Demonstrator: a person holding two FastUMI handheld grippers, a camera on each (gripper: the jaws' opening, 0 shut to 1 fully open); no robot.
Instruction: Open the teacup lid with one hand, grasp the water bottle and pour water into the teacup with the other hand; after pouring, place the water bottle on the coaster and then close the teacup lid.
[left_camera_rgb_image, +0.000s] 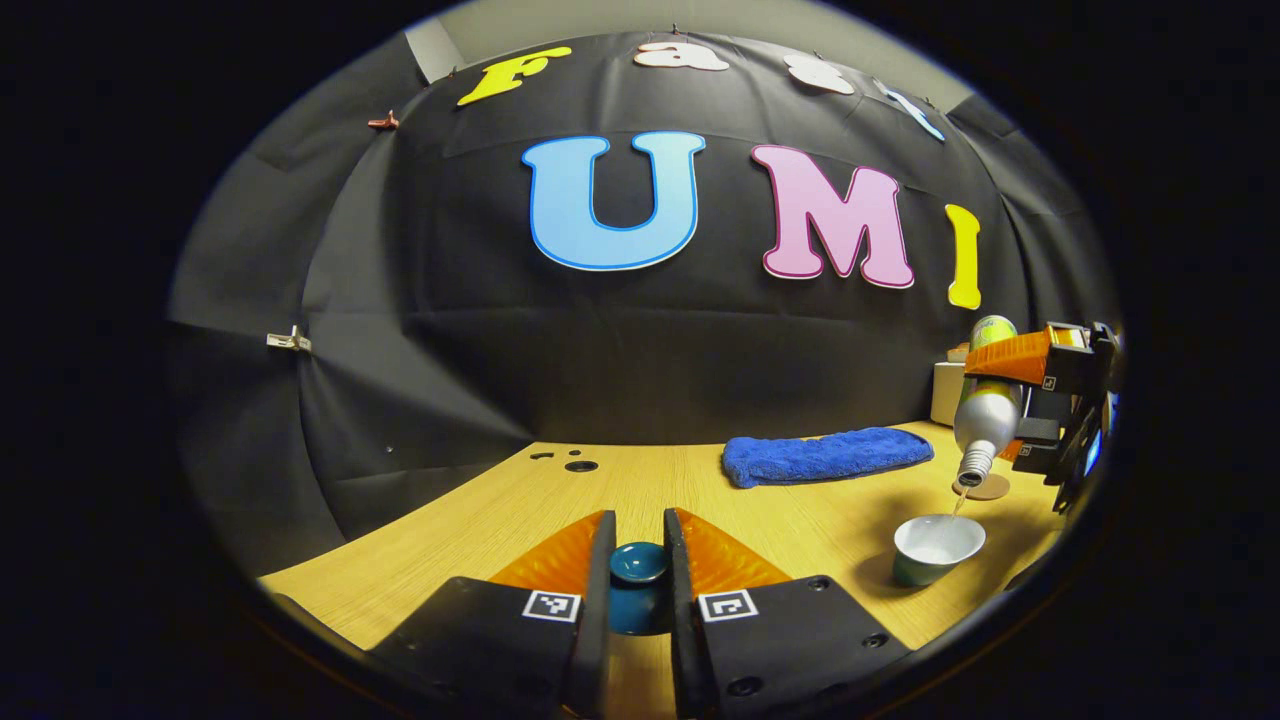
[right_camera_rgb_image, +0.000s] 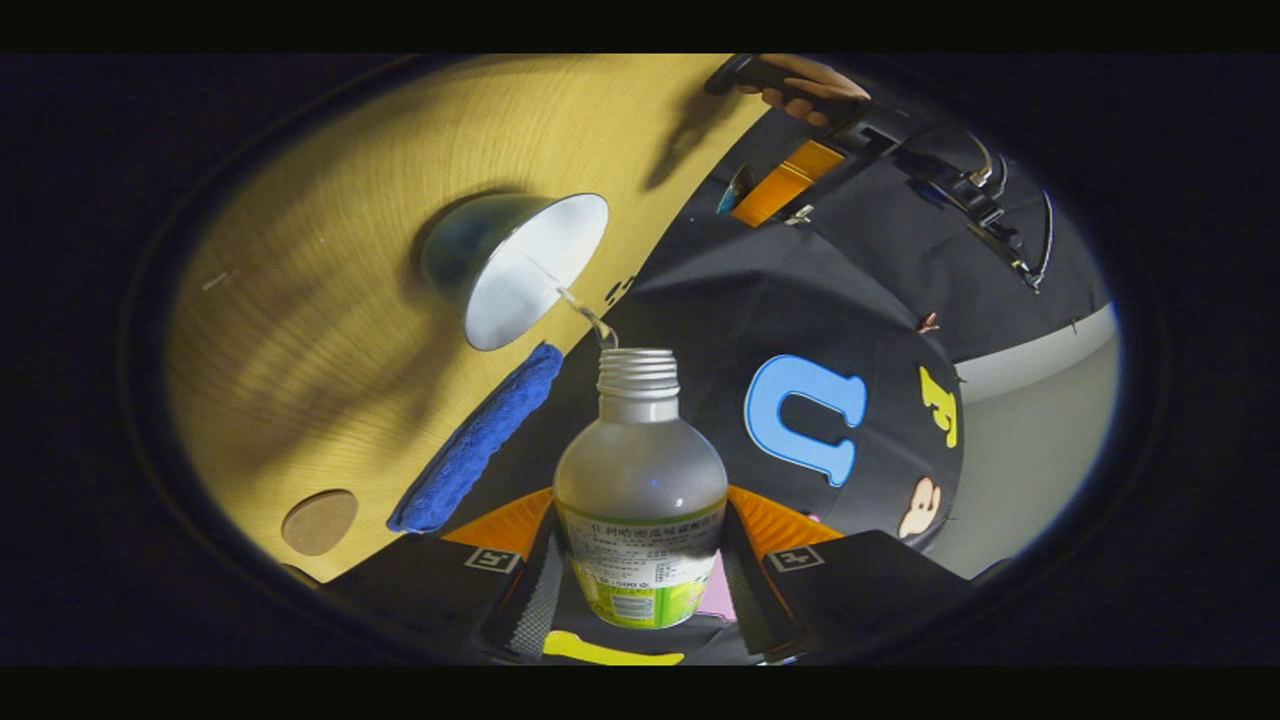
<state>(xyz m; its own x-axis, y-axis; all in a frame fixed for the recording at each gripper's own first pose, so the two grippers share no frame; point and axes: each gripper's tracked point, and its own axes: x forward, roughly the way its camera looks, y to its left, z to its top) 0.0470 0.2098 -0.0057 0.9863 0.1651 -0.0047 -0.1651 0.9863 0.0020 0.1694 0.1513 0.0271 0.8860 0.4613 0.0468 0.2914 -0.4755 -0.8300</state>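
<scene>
While you pour, right gripper (right_camera_rgb_image: 640, 580) pinches bottle (right_camera_rgb_image: 640, 490) at its belly, tipped over cup (left_camera_rgb_image: 937, 548) | left gripper (left_camera_rgb_image: 638, 575) pinches lid (left_camera_rgb_image: 638, 562) by its knob | bottle light, smooth, slippery: hold mid-body | cup breakable | water level unreadable | coaster (right_camera_rgb_image: 319, 521) behind cup, unoccupied.

Bare table (left_camera_rgb_image: 640, 480) lies open left of the teacup (left_camera_rgb_image: 936, 548); blue towel (left_camera_rgb_image: 825, 456) and tilted bottle (left_camera_rgb_image: 985, 415) crowd its far side
</scene>
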